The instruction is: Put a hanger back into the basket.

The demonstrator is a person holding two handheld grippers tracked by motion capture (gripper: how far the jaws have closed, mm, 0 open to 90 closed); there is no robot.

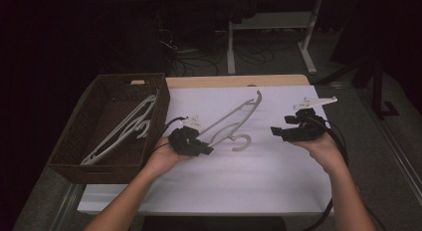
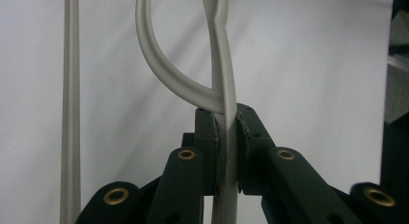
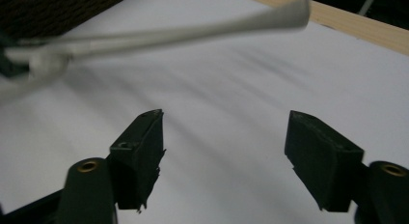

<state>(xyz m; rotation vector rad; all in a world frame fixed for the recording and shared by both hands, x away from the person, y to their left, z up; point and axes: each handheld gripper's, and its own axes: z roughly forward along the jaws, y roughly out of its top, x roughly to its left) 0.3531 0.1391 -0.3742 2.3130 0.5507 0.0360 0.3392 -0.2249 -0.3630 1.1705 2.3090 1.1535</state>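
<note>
Left gripper (image 2: pixel 226 137) clamped on grey hanger (image 2: pixel 224 64), hook curving off beyond jaw tips. Right gripper (image 3: pixel 224 147) released, nothing between pads, hanger arm ahead.

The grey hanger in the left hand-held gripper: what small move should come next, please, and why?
Probably carry the hanger left over the basket: the left hand-held gripper is clamped on it, the right hand-held gripper is open and apart, and another hanger already lies inside.

From above my side, the high view looks forward and down over the white-covered table (image 1: pixel 259 181). Each gripper view sits close along its own black jaws; all three share the pale grey plastic hanger (image 1: pixel 234 116) (image 2: pixel 224 64) (image 3: pixel 159 33).
</note>
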